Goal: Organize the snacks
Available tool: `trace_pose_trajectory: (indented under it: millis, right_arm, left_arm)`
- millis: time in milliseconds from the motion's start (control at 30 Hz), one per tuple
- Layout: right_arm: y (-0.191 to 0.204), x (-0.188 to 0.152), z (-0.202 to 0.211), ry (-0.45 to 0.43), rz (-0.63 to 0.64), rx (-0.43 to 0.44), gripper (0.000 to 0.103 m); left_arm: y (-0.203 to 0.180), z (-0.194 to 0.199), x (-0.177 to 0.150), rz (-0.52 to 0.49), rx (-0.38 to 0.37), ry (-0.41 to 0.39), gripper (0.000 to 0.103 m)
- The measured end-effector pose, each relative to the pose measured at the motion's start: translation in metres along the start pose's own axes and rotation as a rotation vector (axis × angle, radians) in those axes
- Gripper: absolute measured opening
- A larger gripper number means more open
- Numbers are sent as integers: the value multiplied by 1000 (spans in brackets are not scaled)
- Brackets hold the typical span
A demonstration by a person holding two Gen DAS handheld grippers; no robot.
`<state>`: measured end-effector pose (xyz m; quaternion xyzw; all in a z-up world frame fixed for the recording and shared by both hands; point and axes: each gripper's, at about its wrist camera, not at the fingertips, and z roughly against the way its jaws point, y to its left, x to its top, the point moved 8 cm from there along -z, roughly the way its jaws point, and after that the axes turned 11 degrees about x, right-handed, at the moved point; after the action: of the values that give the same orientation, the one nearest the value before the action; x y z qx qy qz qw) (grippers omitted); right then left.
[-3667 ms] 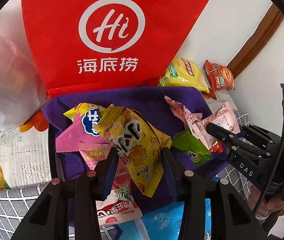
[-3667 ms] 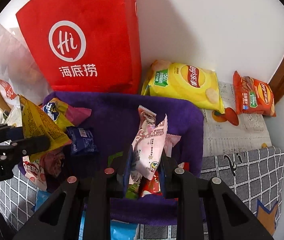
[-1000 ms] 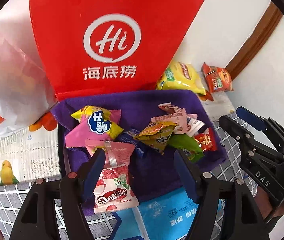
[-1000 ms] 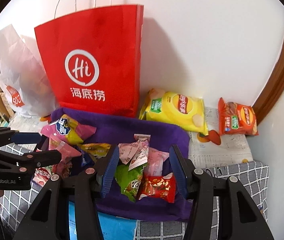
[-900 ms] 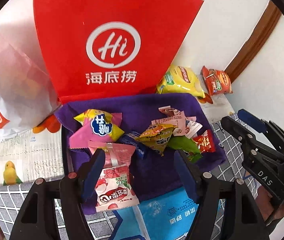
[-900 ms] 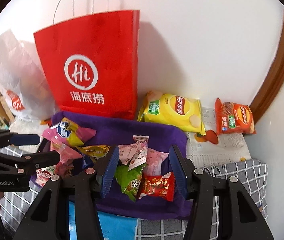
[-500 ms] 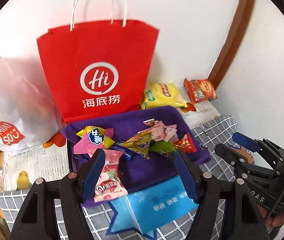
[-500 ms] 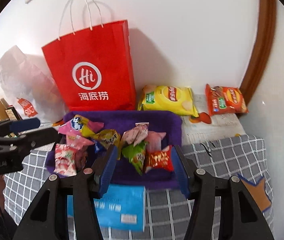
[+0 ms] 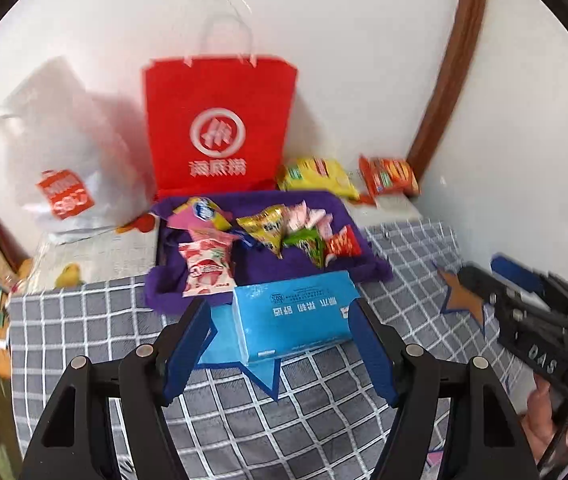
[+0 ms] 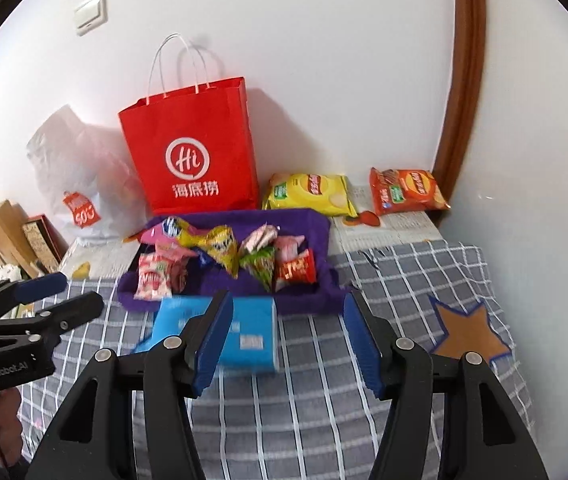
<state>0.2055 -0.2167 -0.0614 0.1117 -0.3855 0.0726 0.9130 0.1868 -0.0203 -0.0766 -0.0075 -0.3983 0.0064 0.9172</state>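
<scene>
A purple tray [image 9: 347,208] [image 10: 315,224] lies on the checked cloth and holds several small snack packets: a pink-white one [image 9: 206,268], a yellow one [image 9: 266,228] [image 10: 220,246], a green one [image 10: 262,266] and a red one [image 9: 341,245] [image 10: 295,268]. My left gripper [image 9: 280,344] is open and empty, held back above the cloth in front of a blue tissue pack [image 9: 291,316]. My right gripper [image 10: 287,340] is open and empty, also well short of the tray. Each gripper shows at the edge of the other's view.
A red paper bag [image 10: 192,148] stands against the wall behind the tray, a white plastic bag [image 10: 76,164] to its left. A yellow chip bag [image 10: 311,192] and an orange chip bag [image 10: 407,190] lie at the back right. Boxes [image 10: 24,240] stand at far left.
Both grippers let go of their packets, which now lie in the tray, and have pulled back and up away from it. The tissue pack has come into view.
</scene>
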Motion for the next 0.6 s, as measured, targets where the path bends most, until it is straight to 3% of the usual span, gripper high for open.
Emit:
trace_pose_trajectory:
  millis: [100, 267, 433, 533, 600]
  right_arm:
    - [6, -18, 21, 2, 11, 10, 58]
    - [13, -44, 53, -26, 7, 20, 81]
    - [23, -65, 85, -106, 57, 24, 101]
    - [22, -78, 96, -102, 65, -5, 101]
    - [20, -84, 103, -106, 48, -4, 101]
  left_arm:
    - [1, 18, -15, 16, 1, -14, 69]
    - [-2, 43, -43, -4, 14, -10, 76]
    - [-6, 75, -64, -22, 57, -79, 84]
    - [-6, 88, -74, -15, 78, -82, 96]
    - [-6, 95, -78, -23, 90, -86, 97]
